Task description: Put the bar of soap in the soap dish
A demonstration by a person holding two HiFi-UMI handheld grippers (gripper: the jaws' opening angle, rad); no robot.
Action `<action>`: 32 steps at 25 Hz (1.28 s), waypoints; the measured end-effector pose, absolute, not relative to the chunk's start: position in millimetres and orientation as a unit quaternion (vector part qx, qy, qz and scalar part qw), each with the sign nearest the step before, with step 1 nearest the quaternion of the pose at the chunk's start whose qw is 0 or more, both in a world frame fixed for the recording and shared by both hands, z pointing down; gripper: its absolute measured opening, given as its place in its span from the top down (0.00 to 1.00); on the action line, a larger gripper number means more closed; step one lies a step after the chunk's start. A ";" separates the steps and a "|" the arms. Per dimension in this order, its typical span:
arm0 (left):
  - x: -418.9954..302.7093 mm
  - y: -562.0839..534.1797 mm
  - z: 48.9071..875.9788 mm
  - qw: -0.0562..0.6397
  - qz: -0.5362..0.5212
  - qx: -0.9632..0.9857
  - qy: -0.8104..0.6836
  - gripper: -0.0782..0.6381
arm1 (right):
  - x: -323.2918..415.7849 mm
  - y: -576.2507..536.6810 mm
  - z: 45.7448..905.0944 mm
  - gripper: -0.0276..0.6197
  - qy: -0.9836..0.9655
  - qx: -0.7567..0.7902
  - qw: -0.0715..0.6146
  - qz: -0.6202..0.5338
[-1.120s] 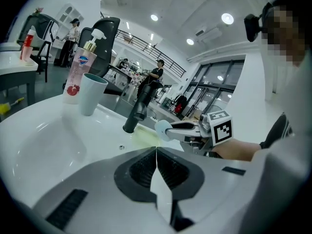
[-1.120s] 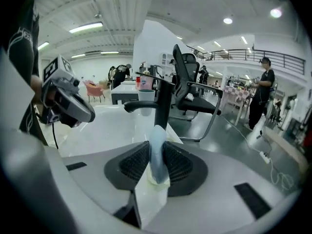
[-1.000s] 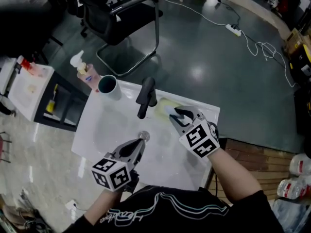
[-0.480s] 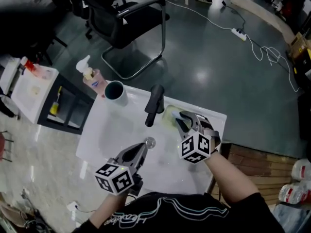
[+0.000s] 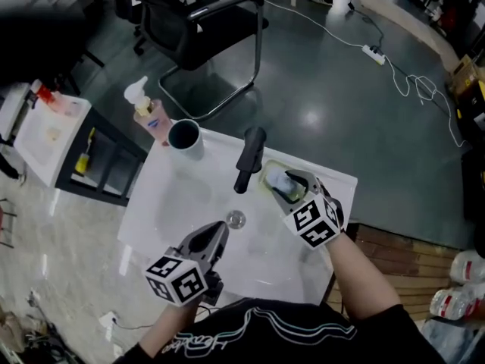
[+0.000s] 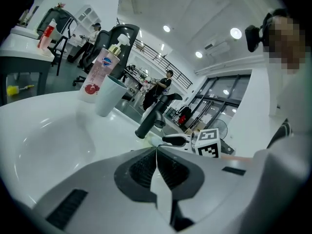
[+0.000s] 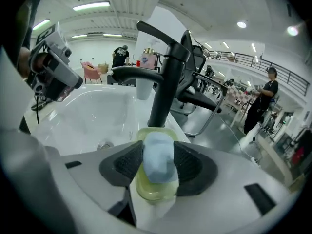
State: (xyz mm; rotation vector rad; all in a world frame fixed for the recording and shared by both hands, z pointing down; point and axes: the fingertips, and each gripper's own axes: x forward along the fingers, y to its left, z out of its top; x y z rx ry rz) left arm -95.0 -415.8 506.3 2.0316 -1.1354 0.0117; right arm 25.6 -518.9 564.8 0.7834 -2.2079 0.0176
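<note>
My right gripper (image 7: 158, 144) jaws are opening around the blue soap (image 7: 159, 165), which lies in the yellow dish (image 7: 148, 194) beside the tap (image 7: 165, 87) — my left gripper (image 6: 156, 152) is closed on nothing.

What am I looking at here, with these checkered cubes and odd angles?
No robot here: a person holds a two-jaw gripper in each hand; the patterned cubes are part of them. One picture comes from a camera on the person's head, looking down; the other two ride on each gripper, looking along its jaws. Below is a white sink with a black tap, a cup and a pump bottle. The left gripper is shut and empty. The right gripper is opening its jaws around a blue bar of soap lying in a yellowish soap dish beside the tap.
</note>
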 end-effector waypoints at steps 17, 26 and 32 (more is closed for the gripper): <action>-95.3 -344.7 445.9 0.355 -0.012 0.831 -0.429 0.86 | 26.0 -402.7 422.3 0.64 -0.930 0.267 0.048 0.250; -59.6 -296.5 372.7 0.287 -0.021 0.880 -0.378 0.86 | 42.0 -323.7 340.1 0.89 -0.936 0.262 -0.046 0.230; -51.9 -268.4 343.0 0.253 -0.022 0.896 -0.364 0.86 | 41.3 -280.9 310.4 0.92 -0.944 0.230 -0.086 0.221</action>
